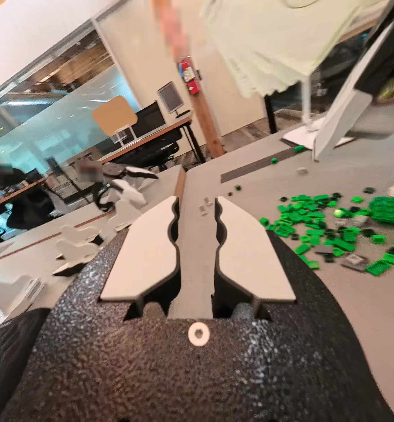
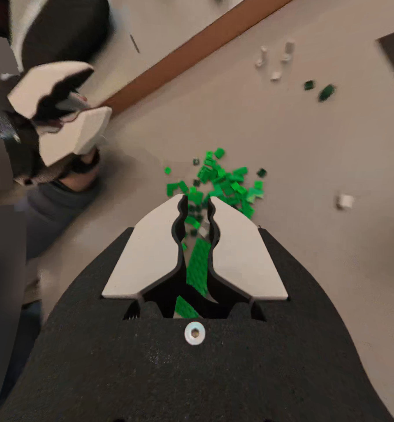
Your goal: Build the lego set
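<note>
A pile of small green lego pieces (image 1: 323,230) lies on the grey table (image 1: 305,331), with a green baseplate (image 1: 390,210) at its right edge. My left gripper (image 1: 197,202) is open and empty, held low to the left of the pile. Its fingers point past a few tiny grey pieces (image 1: 204,205). My right gripper (image 2: 197,198) hovers over the pile (image 2: 223,180), jaws a little apart and empty. The baseplate (image 2: 198,262) shows through the gap, on the table below. The left gripper (image 2: 61,107) also shows at the upper left of the right wrist view.
Spare white finger parts (image 1: 125,201) lie on the table at left. A white monitor stand (image 1: 305,134) stands at the back right. Small white pieces (image 2: 276,59) and a white brick (image 2: 344,202) lie apart from the pile. A brown strip (image 2: 191,52) marks the table edge.
</note>
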`<action>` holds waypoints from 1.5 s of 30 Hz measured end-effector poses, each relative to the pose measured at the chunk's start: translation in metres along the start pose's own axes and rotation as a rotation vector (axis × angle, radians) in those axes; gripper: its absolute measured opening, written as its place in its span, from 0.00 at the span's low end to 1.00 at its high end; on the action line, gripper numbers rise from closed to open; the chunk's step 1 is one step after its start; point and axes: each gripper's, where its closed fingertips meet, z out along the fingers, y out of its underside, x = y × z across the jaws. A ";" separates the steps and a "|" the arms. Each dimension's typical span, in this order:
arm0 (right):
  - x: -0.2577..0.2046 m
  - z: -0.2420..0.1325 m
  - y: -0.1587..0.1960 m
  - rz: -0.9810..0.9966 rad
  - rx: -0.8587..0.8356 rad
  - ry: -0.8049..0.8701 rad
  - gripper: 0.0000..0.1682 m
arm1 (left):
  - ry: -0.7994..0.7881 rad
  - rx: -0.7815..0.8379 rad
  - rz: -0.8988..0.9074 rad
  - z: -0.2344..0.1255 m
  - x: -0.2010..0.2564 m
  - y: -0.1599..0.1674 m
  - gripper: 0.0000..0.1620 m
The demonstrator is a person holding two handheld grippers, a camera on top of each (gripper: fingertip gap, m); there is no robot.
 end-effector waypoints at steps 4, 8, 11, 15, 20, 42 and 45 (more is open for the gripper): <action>0.000 0.035 -0.018 -0.039 -0.118 -0.033 0.08 | -0.032 -0.018 -0.092 0.004 -0.017 0.011 0.17; 0.000 0.050 -0.016 -0.378 -0.293 0.055 0.08 | -0.036 -0.016 -0.095 0.005 -0.018 0.011 0.15; 0.012 0.048 0.001 -0.510 -0.483 0.112 0.10 | -0.026 -0.017 -0.089 0.005 -0.016 0.011 0.15; 0.033 0.030 0.027 -0.594 -0.576 0.159 0.10 | -0.019 -0.017 -0.107 0.006 -0.015 0.012 0.14; 0.046 0.009 0.053 -0.664 -0.458 0.141 0.08 | 0.018 -0.021 -0.112 0.009 -0.007 0.013 0.13; 0.059 0.007 0.079 -0.875 -0.610 0.023 0.07 | 0.096 -0.034 -0.045 0.012 0.011 0.013 0.09; 0.060 0.008 0.078 -0.877 -0.610 0.019 0.05 | 0.103 -0.027 -0.035 0.011 0.012 0.010 0.12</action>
